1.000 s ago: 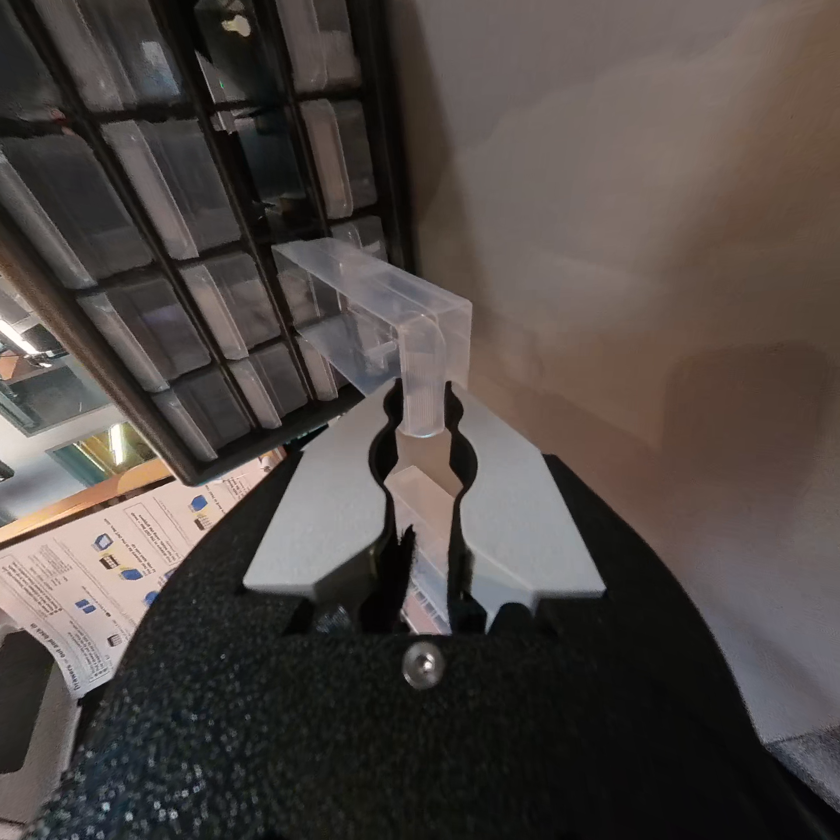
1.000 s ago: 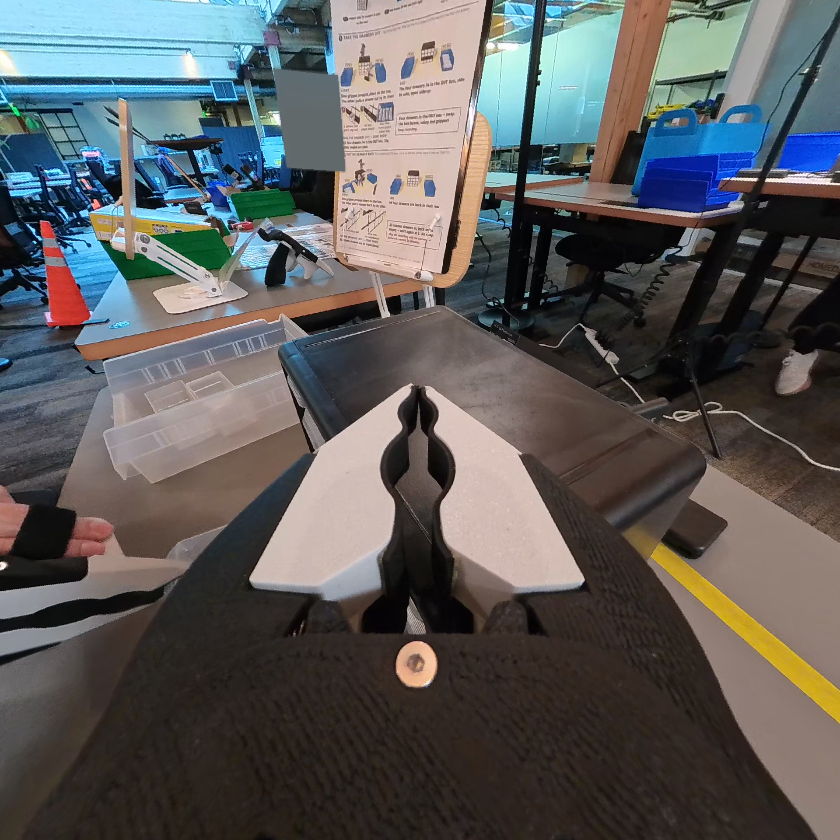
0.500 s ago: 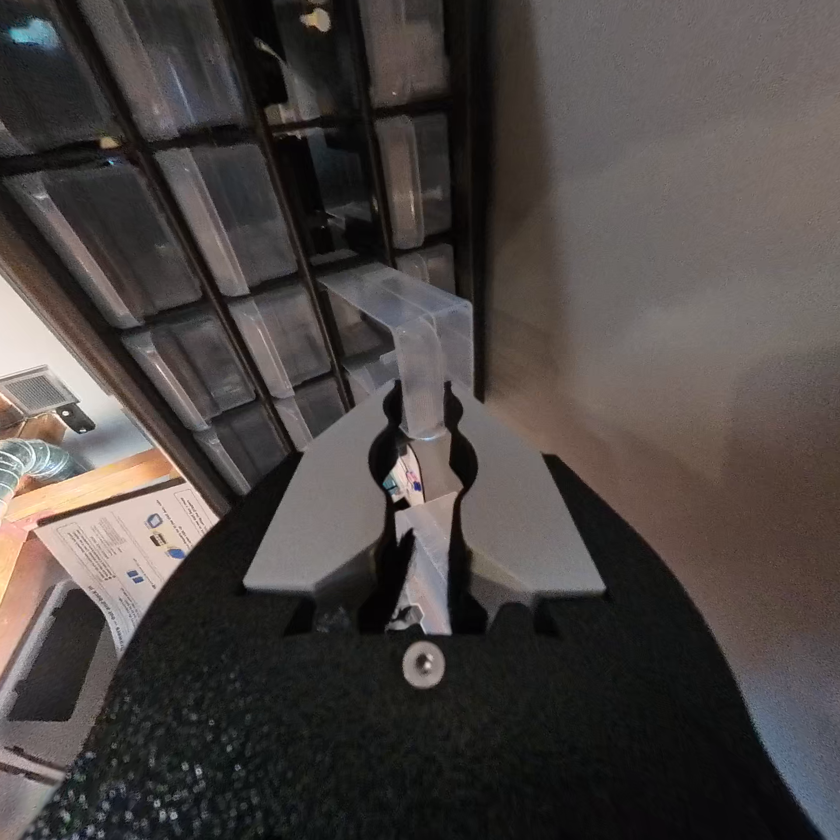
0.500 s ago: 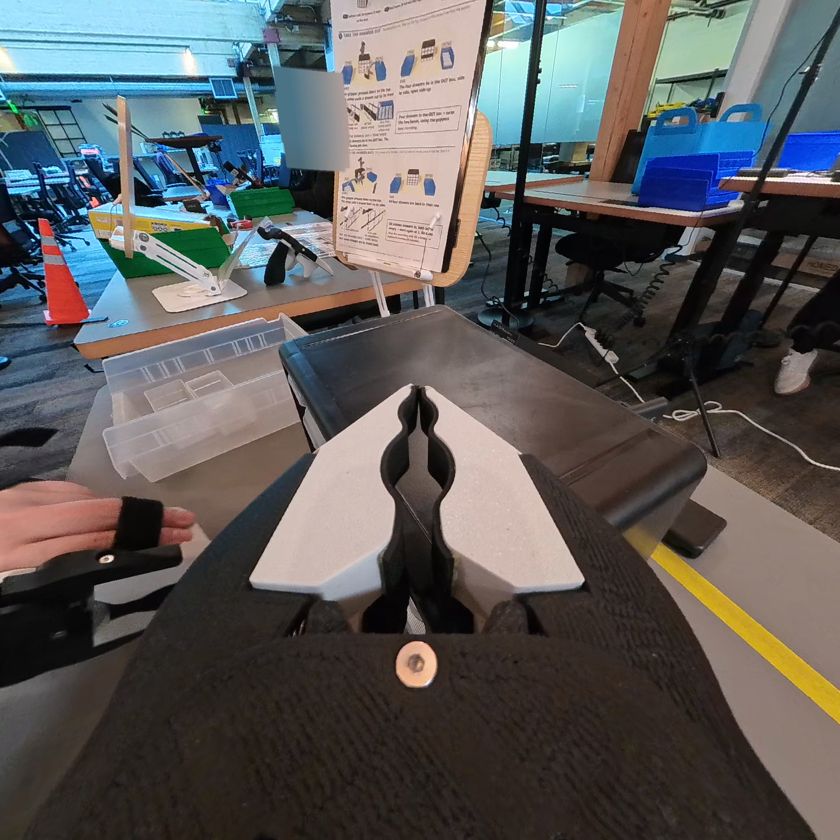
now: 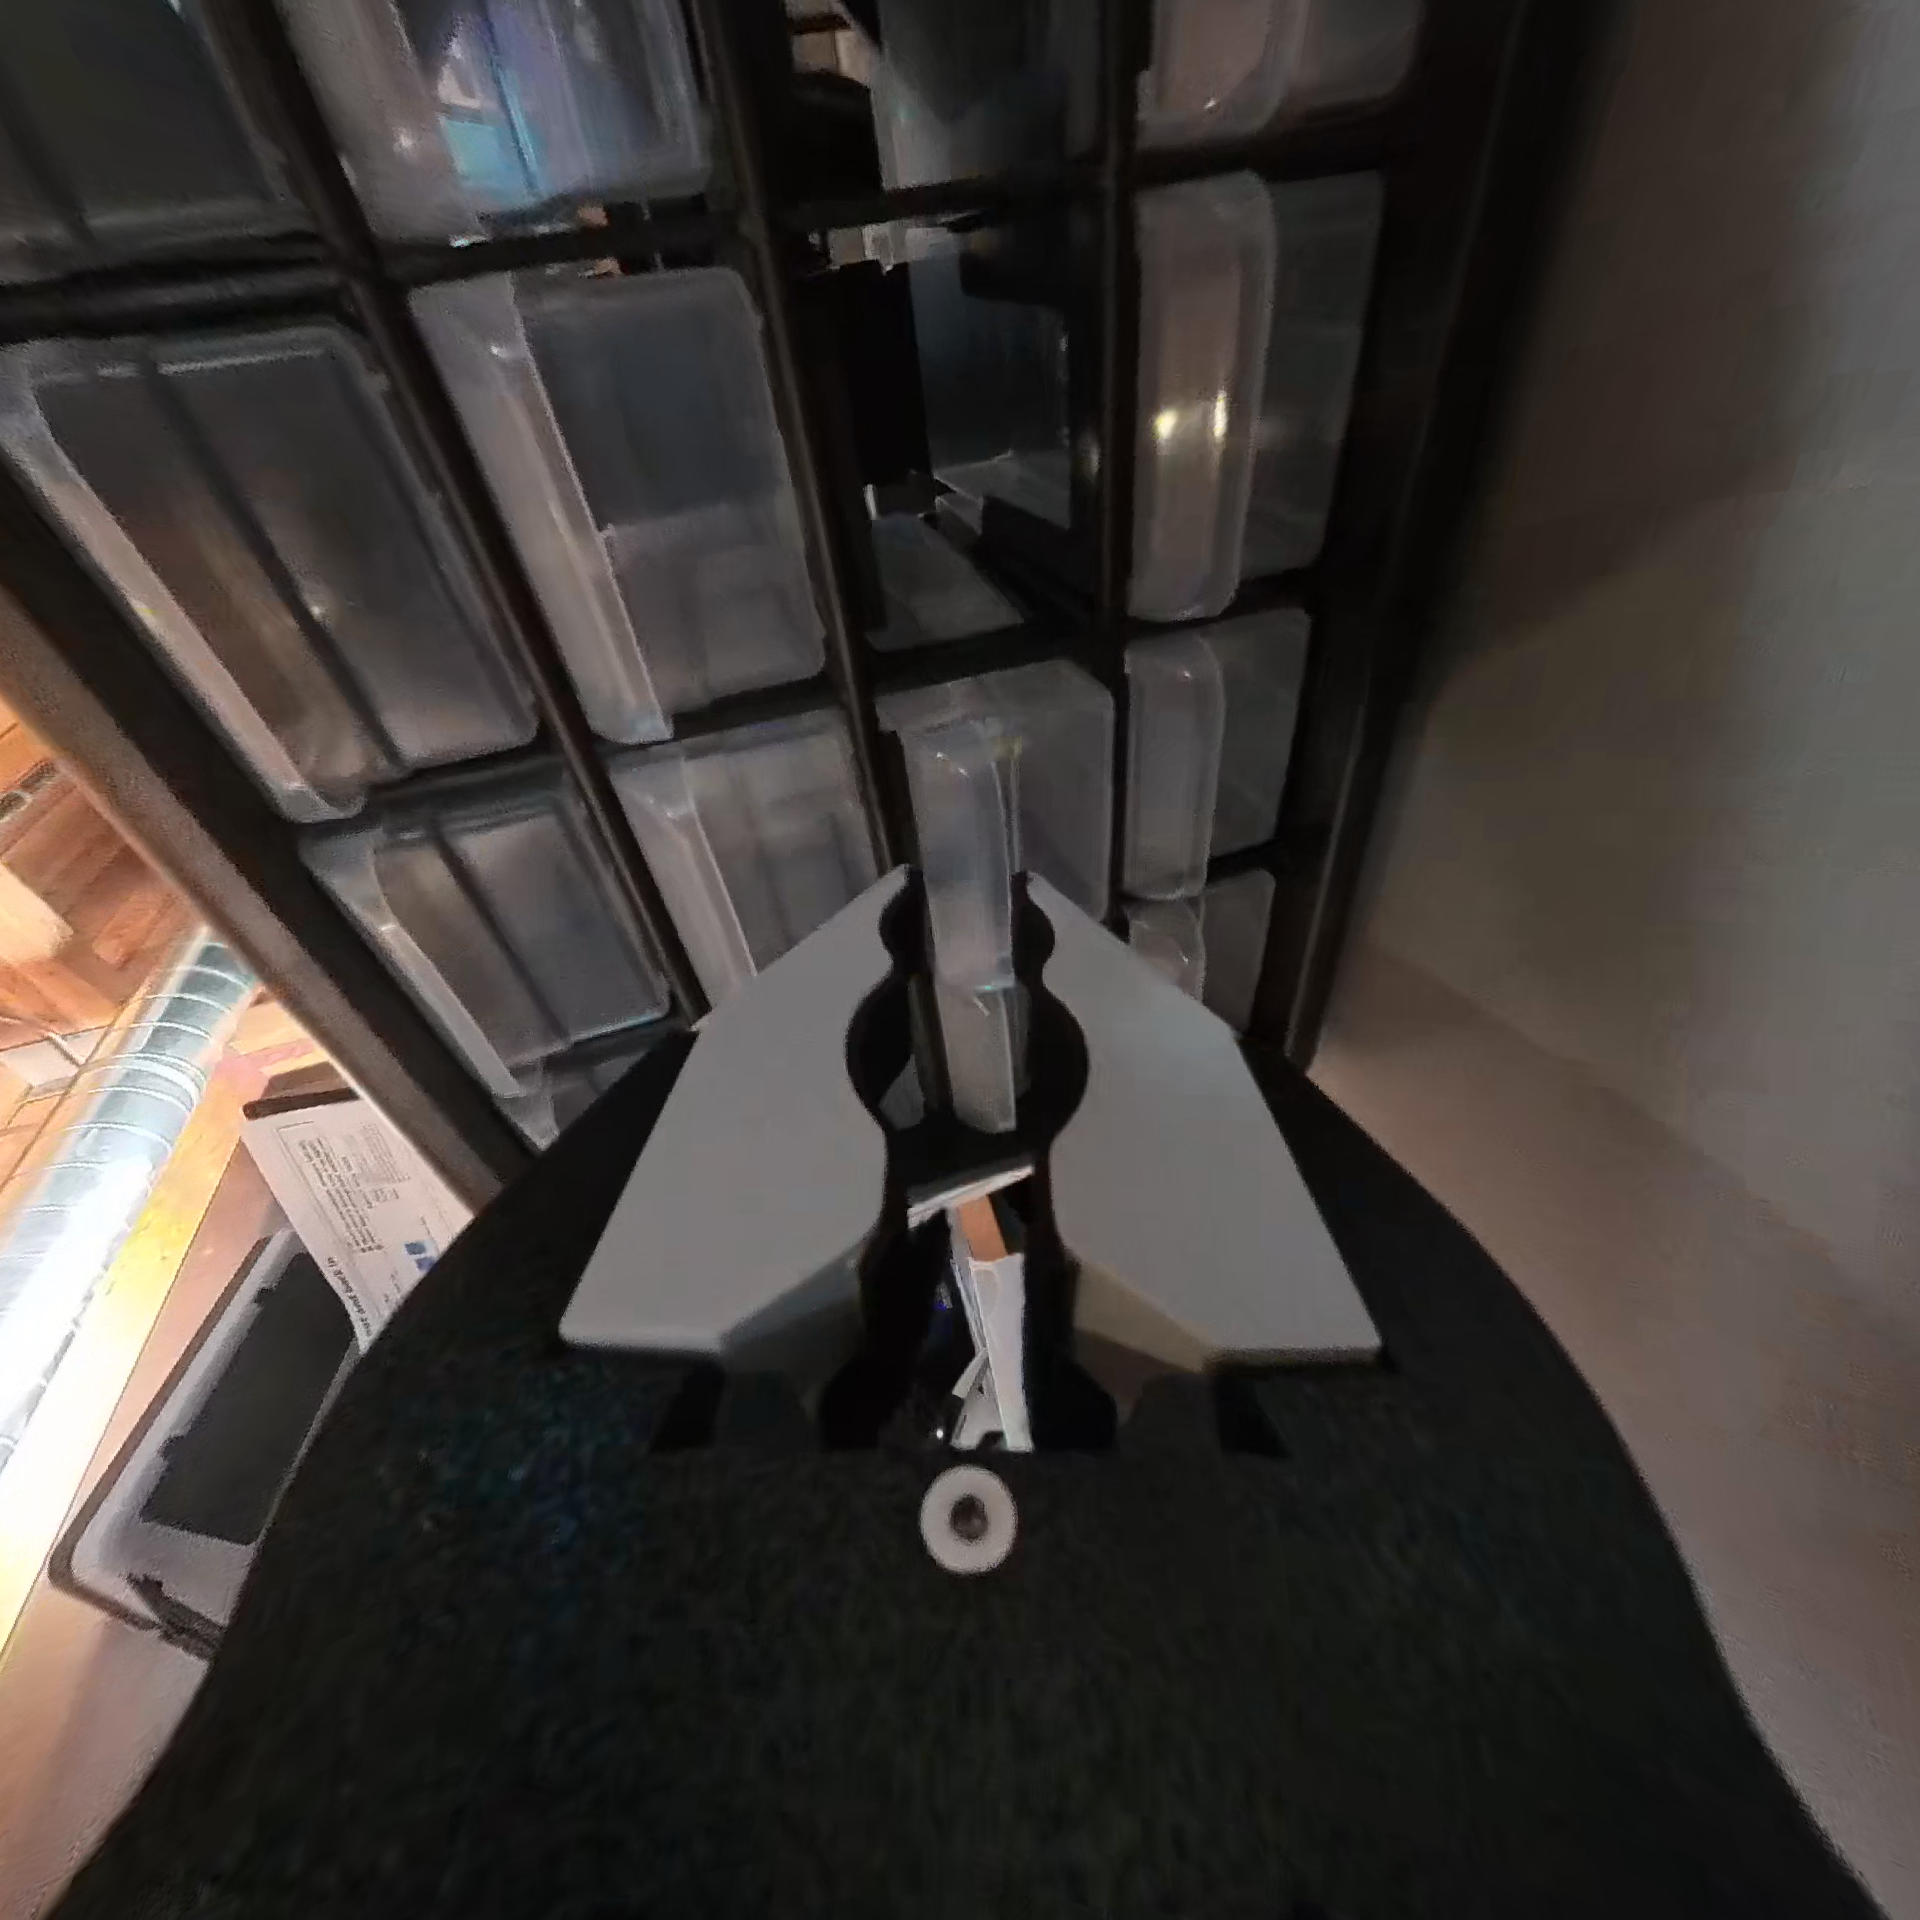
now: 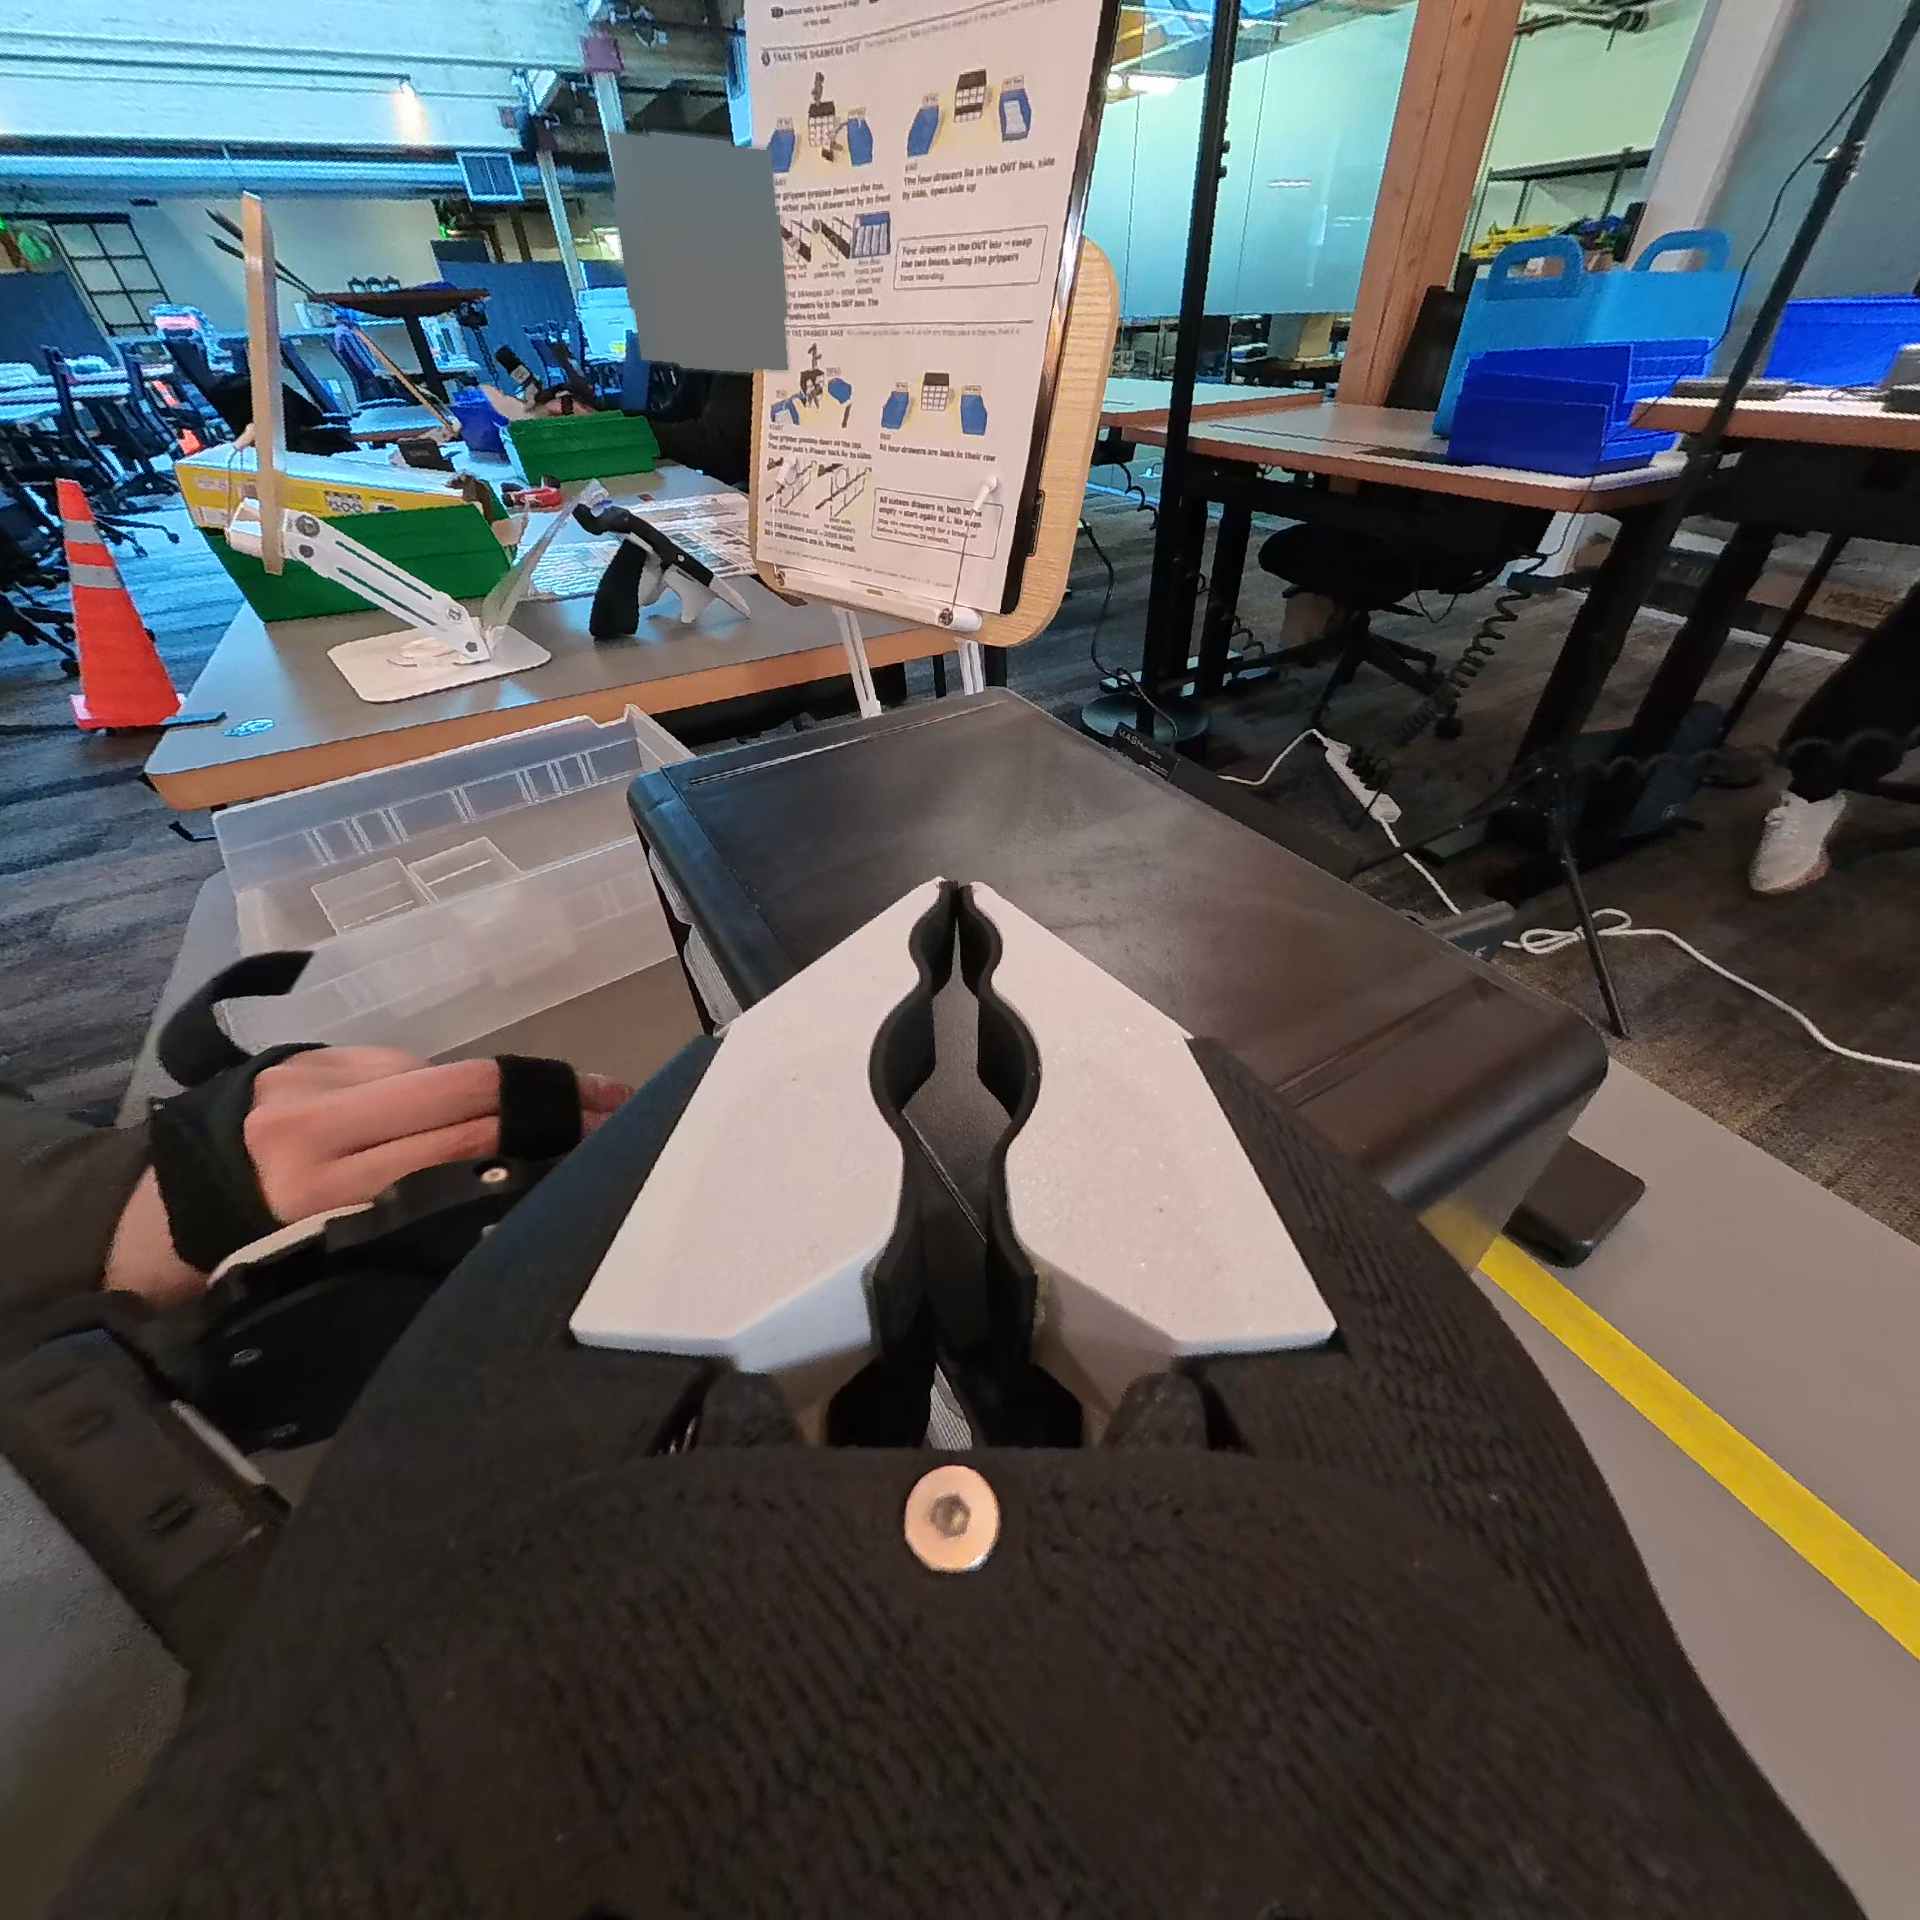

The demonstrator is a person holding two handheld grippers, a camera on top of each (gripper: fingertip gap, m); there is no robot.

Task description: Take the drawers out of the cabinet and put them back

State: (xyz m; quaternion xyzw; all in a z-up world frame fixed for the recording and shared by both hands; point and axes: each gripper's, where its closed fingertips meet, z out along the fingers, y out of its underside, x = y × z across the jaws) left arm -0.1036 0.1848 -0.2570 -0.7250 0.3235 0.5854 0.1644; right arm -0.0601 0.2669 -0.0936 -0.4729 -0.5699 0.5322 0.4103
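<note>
In the left wrist view my left gripper [image 5: 966,904] is shut on the front handle of a clear plastic drawer [image 5: 997,790]. That drawer sits pushed into its slot in the black cabinet [image 5: 831,582], level with the other clear drawers around it. The slot just above it [image 5: 977,416] stands open and dark. In the right wrist view my right gripper [image 6: 954,896] is shut and empty, resting over the cabinet's black top [image 6: 1091,883]. The gloved hand [image 6: 343,1132] holding the left gripper shows at the lower left.
A clear bin [image 6: 436,883] with loose drawers lies left of the cabinet. An instruction board [image 6: 914,312] stands behind it. The grey table [image 6: 1714,1299] has a yellow stripe [image 6: 1683,1444] to the right. Other desks, an orange cone [image 6: 109,623] and blue bins [image 6: 1579,364] stand beyond.
The left gripper has pushed the clear drawer from sticking well out of the cabinet to fully into its slot. The gloved hand has moved forward. The right gripper has stayed put.
</note>
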